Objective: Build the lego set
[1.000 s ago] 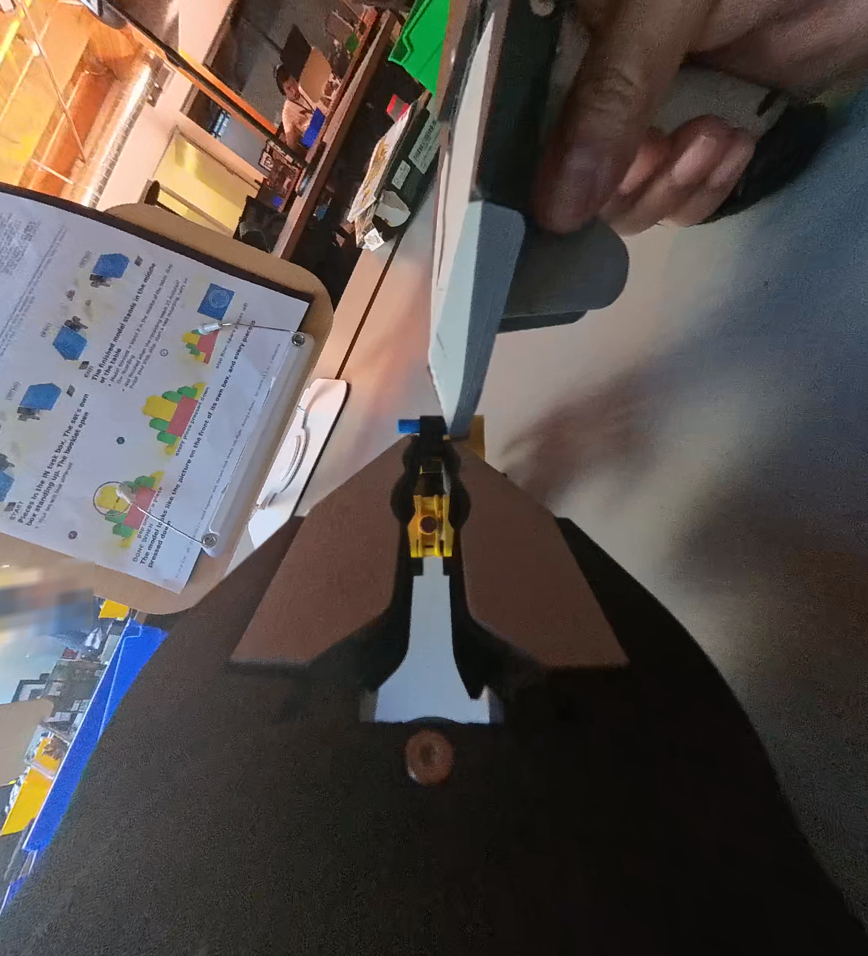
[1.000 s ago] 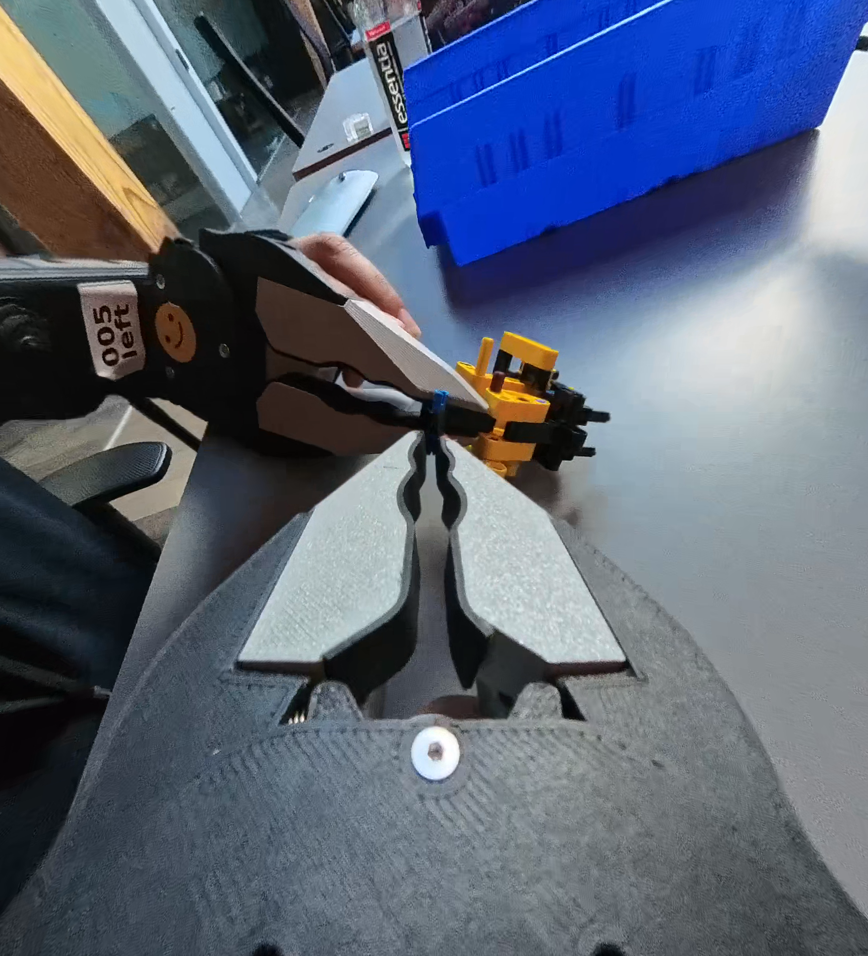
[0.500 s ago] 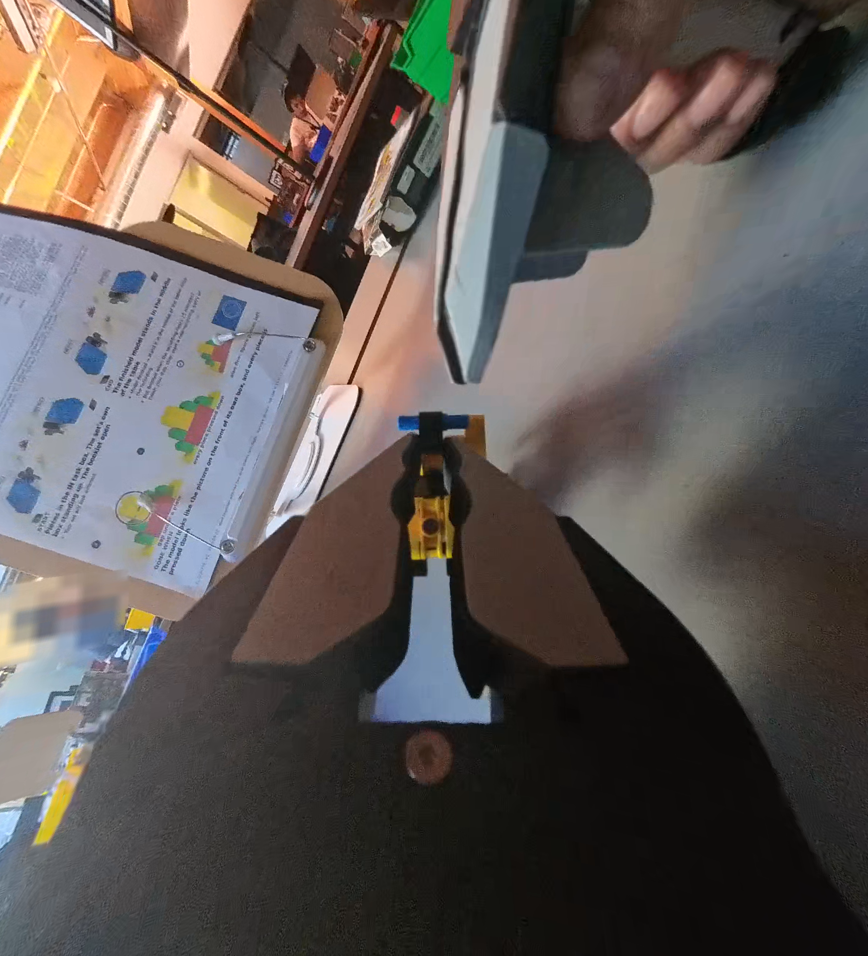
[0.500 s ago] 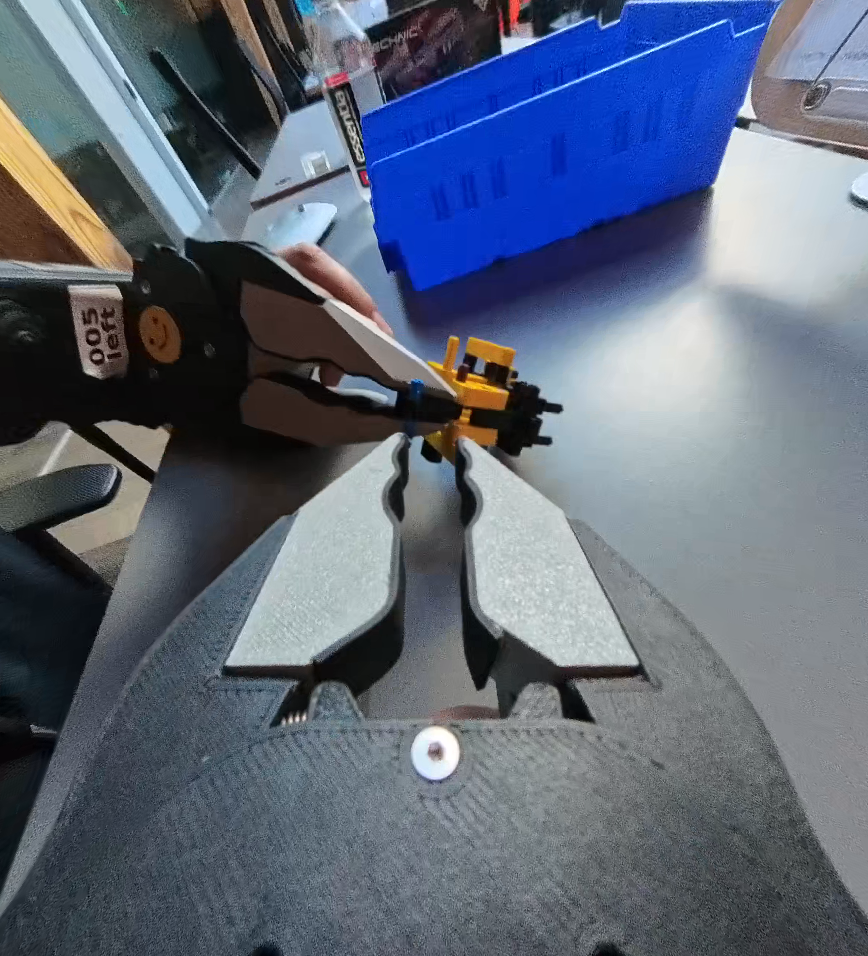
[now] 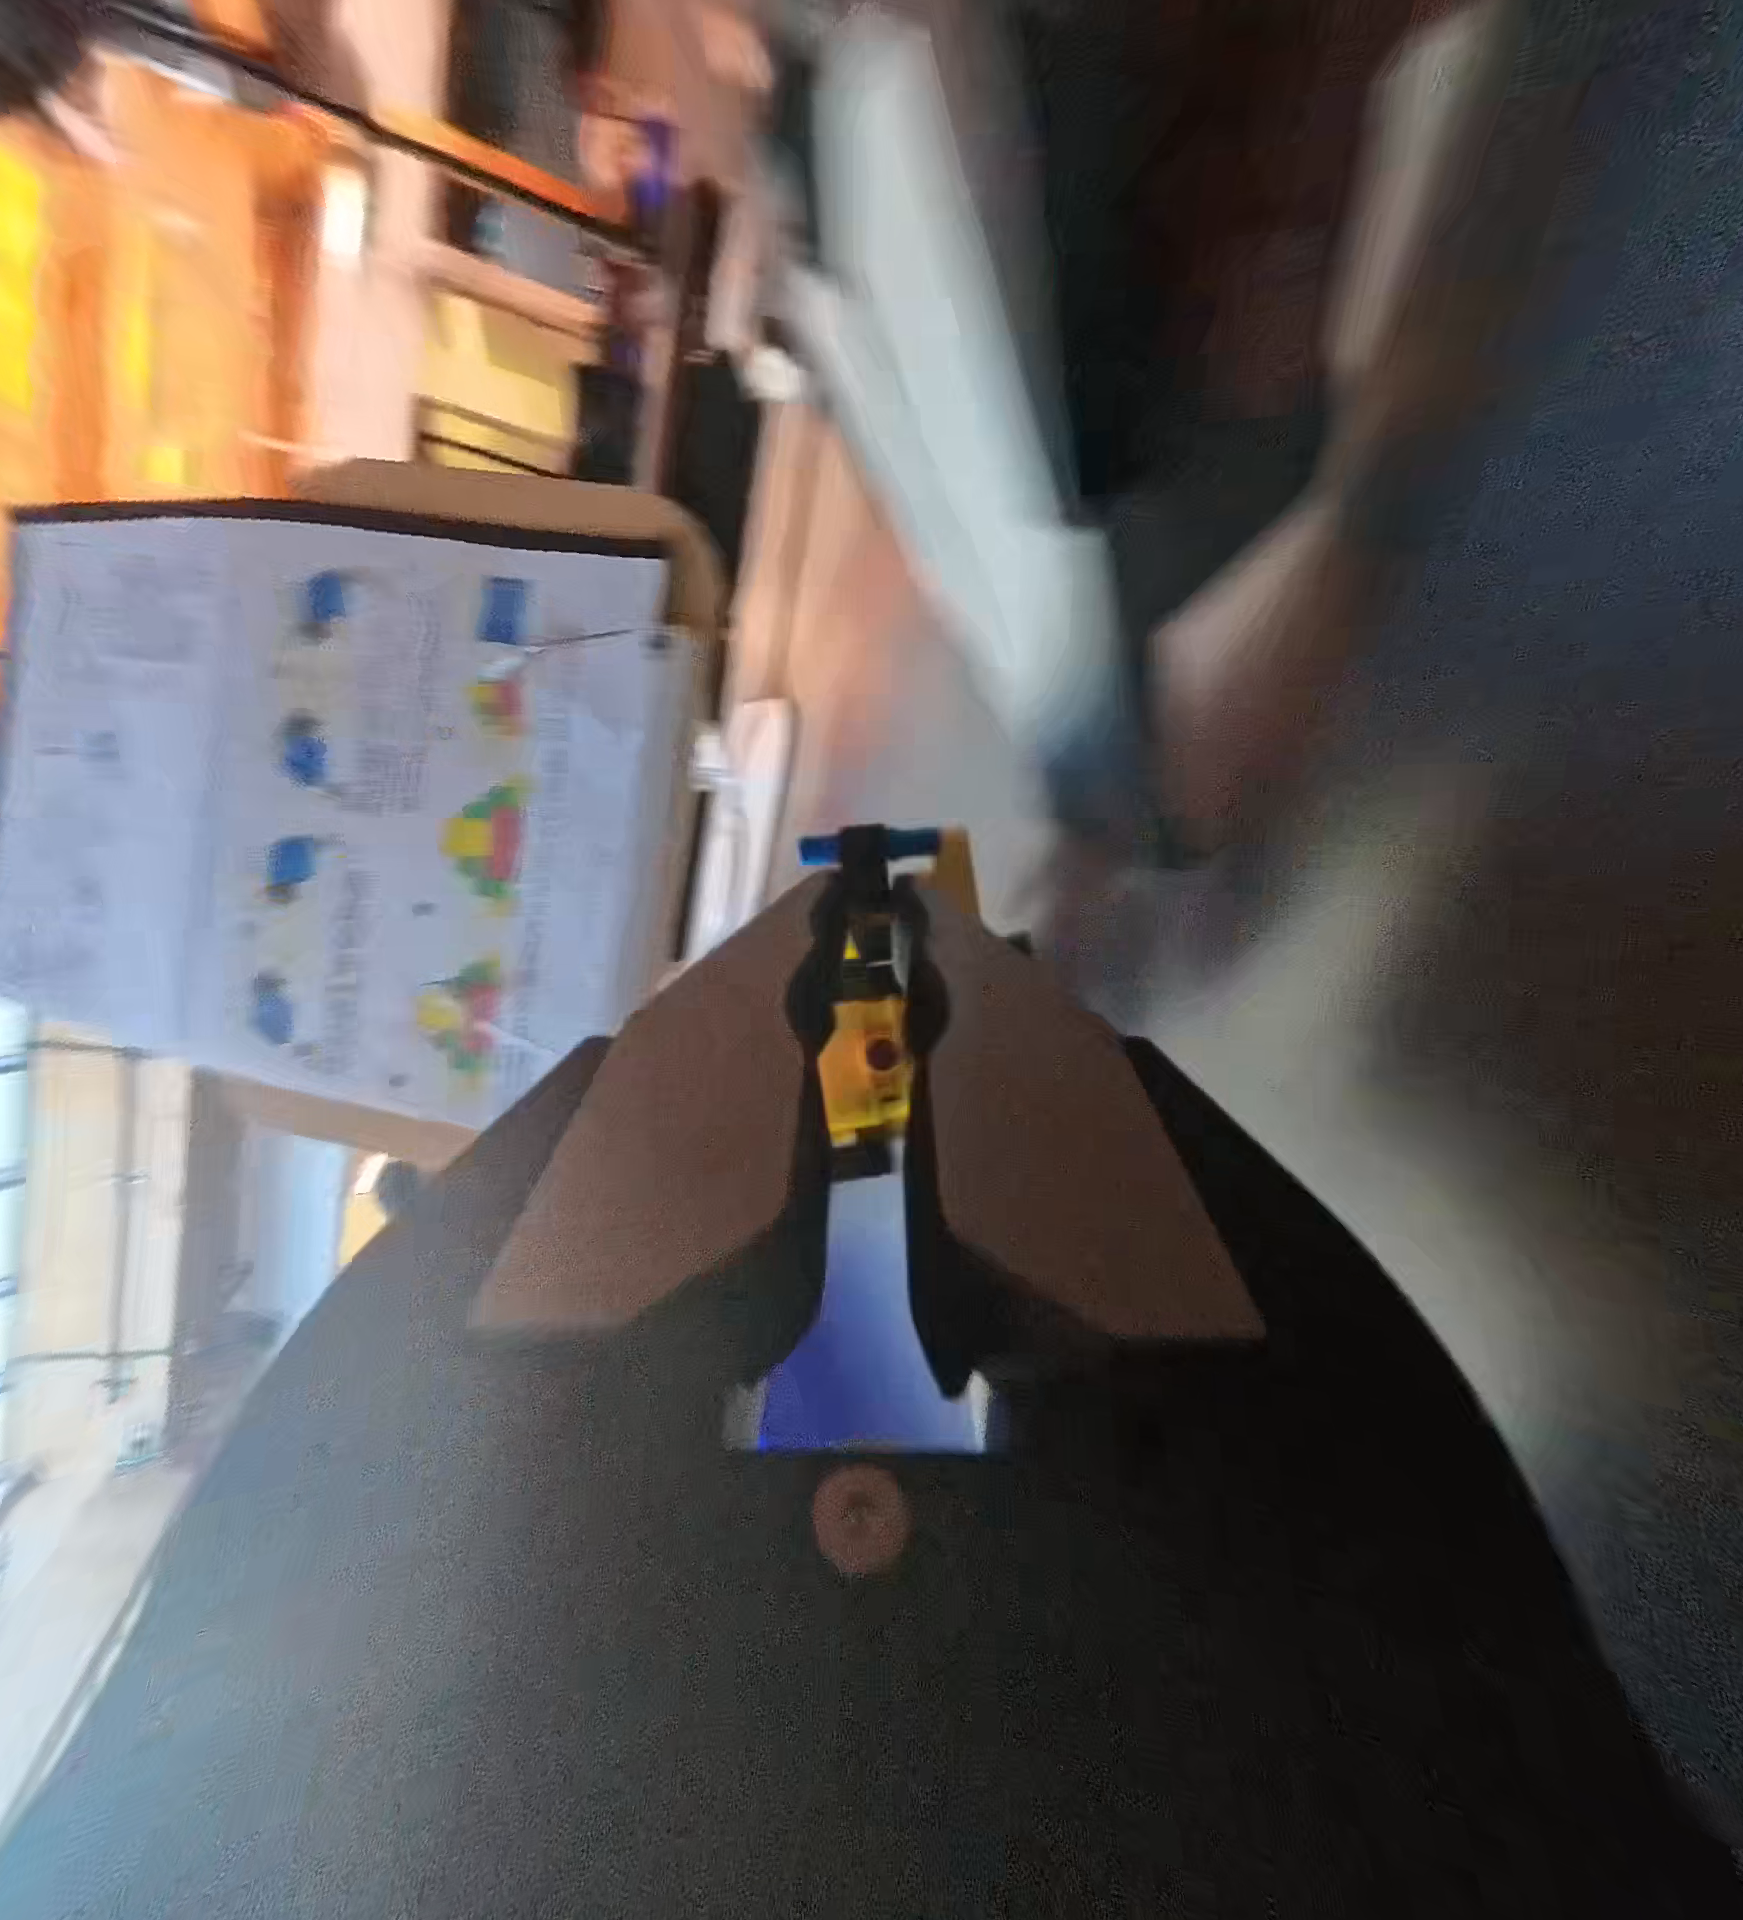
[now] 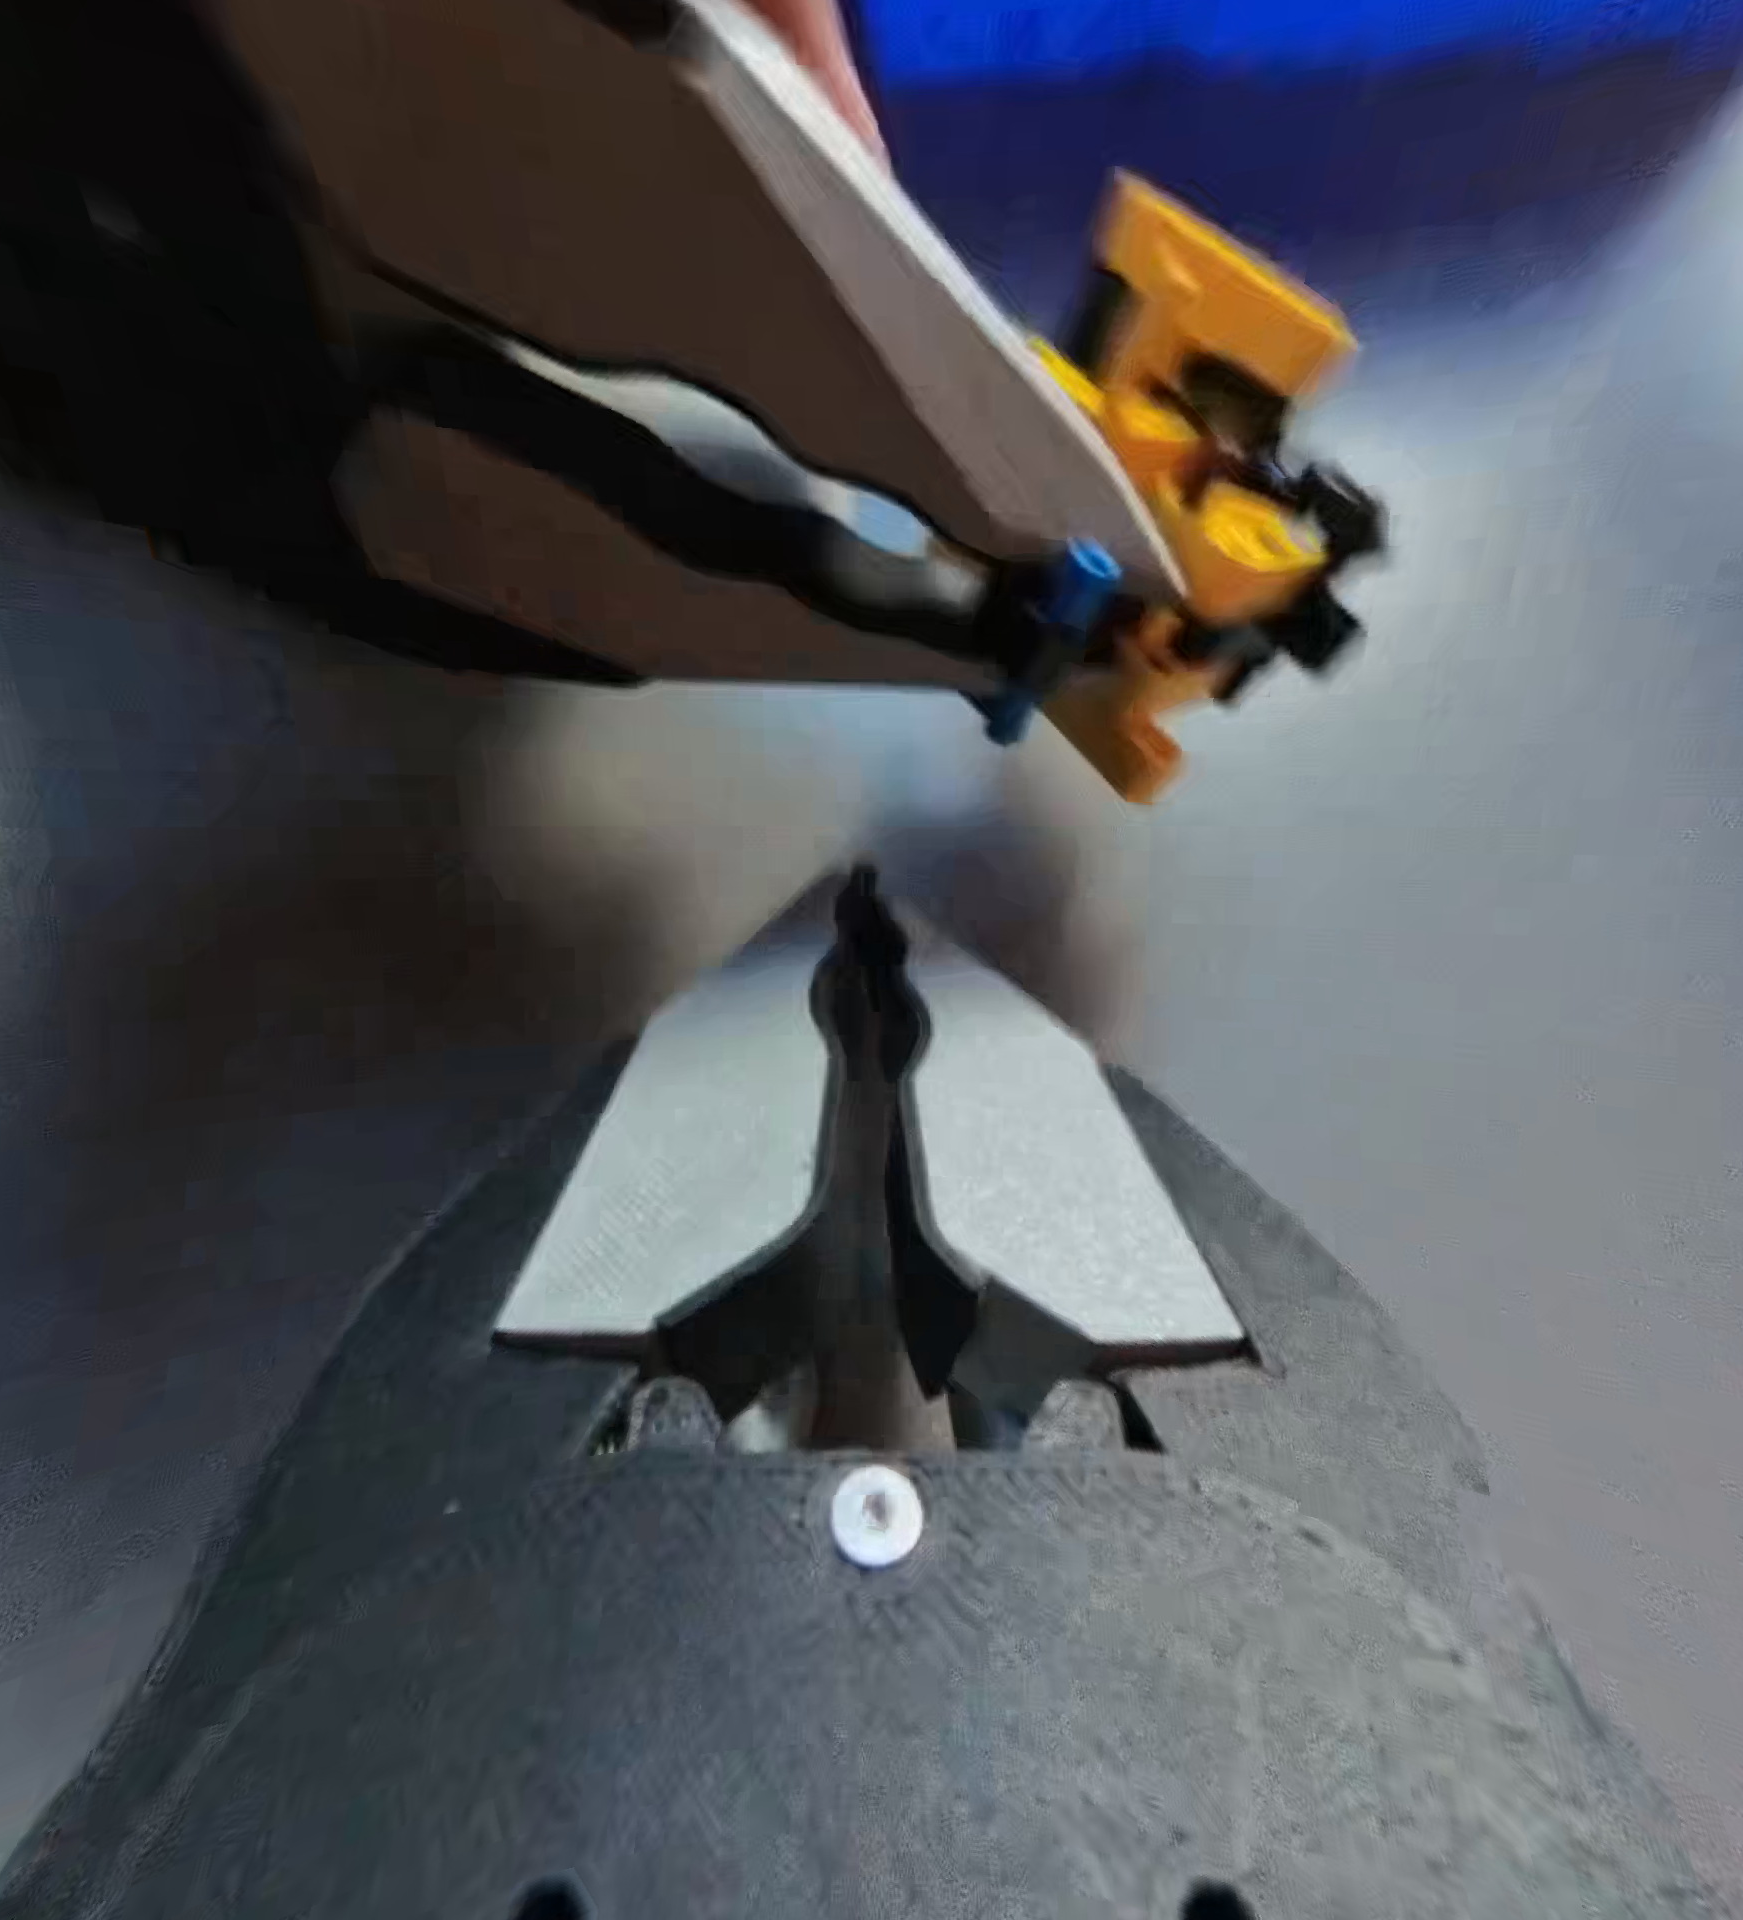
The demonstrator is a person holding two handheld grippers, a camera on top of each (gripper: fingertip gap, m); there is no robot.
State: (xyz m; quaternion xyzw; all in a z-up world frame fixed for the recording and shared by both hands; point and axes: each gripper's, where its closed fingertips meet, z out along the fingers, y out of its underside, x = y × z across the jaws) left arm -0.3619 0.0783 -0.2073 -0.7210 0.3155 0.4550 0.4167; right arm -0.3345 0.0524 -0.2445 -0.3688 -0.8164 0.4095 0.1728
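My left gripper (image 5: pixel 865 904) is shut on a small yellow and black lego assembly (image 5: pixel 859 1070). A blue pin (image 5: pixel 820 850) sticks out crosswise at its fingertips. In the right wrist view the left gripper (image 6: pixel 1085 623) comes in from the upper left, holding the assembly (image 6: pixel 1220 457) in the air with the blue pin (image 6: pixel 1054 634) at the jaw tips. My right gripper (image 6: pixel 862 920) sits below it, apart from it, with its jaws together and nothing between them. Both views are motion-blurred.
A clipboard with a printed instruction sheet (image 5: pixel 327 790) stands at the left in the left wrist view. A blue bin (image 6: pixel 1262 62) is at the far top of the right wrist view. The dark grey table (image 6: pixel 1521 935) lies beneath both grippers. The gap from one gripper's tips to the other's is roughly 5 cm.
My right gripper let go of the blue pin, drew back and down from the assembly, and shut empty. My left gripper kept its hold and now appears nearer and higher in the right view.
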